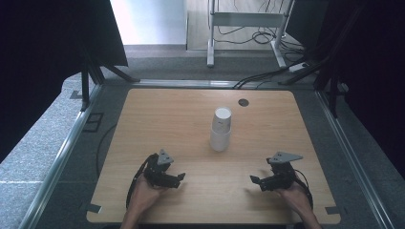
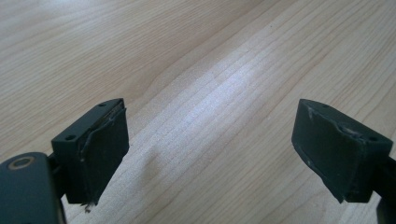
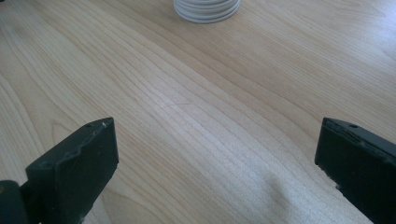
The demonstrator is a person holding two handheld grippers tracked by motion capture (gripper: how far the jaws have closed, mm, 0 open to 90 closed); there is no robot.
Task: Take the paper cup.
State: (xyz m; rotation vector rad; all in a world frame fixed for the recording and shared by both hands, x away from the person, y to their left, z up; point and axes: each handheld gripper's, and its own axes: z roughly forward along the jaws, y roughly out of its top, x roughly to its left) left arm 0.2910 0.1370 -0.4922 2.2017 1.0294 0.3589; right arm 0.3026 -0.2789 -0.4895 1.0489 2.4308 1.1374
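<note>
Both the left gripper (image 1: 180, 177) and right gripper (image 1: 254, 180) are resting spread, holding nothing. The stacked white cups (image 1: 221, 130) are standing ahead, between them; probably approach level, jaws wide.

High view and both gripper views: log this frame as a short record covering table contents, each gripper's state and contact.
table: wooden, with a dark round spot near the far edge
cups: white stack, upside down, near the middle
left gripper: open, holding nothing, low over the near left of the table
right gripper: open, holding nothing, near right
contact with cups: none
</note>
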